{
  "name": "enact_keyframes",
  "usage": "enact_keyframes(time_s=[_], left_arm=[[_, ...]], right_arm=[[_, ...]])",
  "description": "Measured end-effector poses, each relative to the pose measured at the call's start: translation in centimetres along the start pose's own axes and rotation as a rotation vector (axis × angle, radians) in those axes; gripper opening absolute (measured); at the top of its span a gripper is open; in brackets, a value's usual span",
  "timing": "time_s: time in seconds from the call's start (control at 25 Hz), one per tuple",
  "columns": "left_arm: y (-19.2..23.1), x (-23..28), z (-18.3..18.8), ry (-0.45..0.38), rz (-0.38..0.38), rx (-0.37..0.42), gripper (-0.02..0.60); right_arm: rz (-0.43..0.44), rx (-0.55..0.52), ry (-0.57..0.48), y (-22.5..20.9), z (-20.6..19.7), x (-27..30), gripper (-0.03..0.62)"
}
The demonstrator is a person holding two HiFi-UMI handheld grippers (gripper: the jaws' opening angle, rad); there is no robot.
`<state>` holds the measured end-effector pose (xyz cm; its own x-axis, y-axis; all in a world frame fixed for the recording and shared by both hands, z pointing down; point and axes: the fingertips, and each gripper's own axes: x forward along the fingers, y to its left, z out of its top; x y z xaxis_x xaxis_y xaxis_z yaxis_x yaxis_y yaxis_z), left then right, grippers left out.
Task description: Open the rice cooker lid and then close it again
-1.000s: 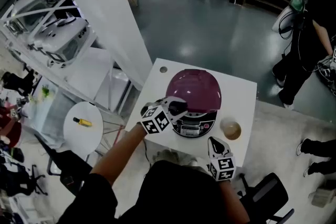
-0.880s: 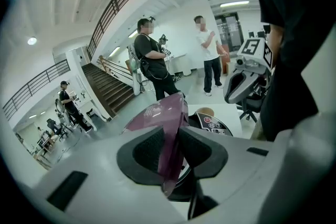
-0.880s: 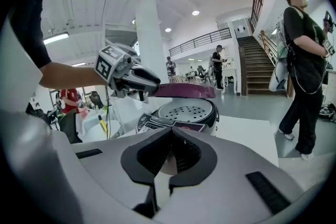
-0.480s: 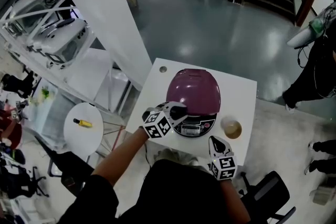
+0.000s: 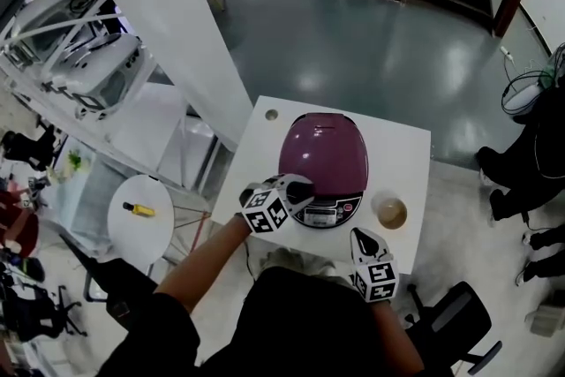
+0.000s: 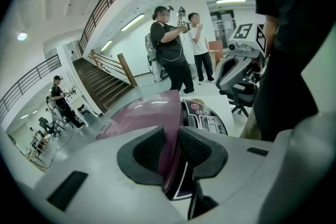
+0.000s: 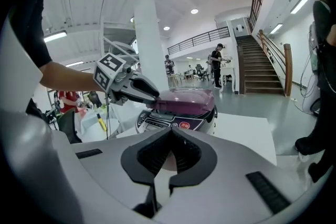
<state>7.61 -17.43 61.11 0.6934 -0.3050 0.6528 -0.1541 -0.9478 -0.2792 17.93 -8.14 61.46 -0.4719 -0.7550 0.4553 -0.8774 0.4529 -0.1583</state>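
On the desk [image 5: 402, 156], the rice cooker [image 5: 328, 209] is seen with its purple lid [image 5: 322, 150] pinched at the front edge by the left gripper [image 5: 298, 188] fingers, apparently to guide it shut. The right gripper [image 5: 357, 236] fingers are kept closed, empty, nearby.

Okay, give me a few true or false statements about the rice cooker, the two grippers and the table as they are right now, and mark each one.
1. The left gripper has its jaws pinched on the front edge of the glossy purple rice cooker lid. True.
2. The right gripper also grips the lid. False: its jaws are together on nothing, apart from the cooker.
3. The lid stands upright, fully open. False: it lies low over the cooker's silver body.
4. A small round tan bowl stands on the square white table beside the cooker. True.
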Motion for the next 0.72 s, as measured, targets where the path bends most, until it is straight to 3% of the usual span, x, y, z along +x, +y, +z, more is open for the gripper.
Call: enact_keyframes(time_s=[0.72], left_arm=[[-1.3,1.6,-1.6,0.044,-0.055,-0.022,0.084]], right_arm=[[-0.007,0.007,0.007,-0.3,-0.2,-0.4,0.0]])
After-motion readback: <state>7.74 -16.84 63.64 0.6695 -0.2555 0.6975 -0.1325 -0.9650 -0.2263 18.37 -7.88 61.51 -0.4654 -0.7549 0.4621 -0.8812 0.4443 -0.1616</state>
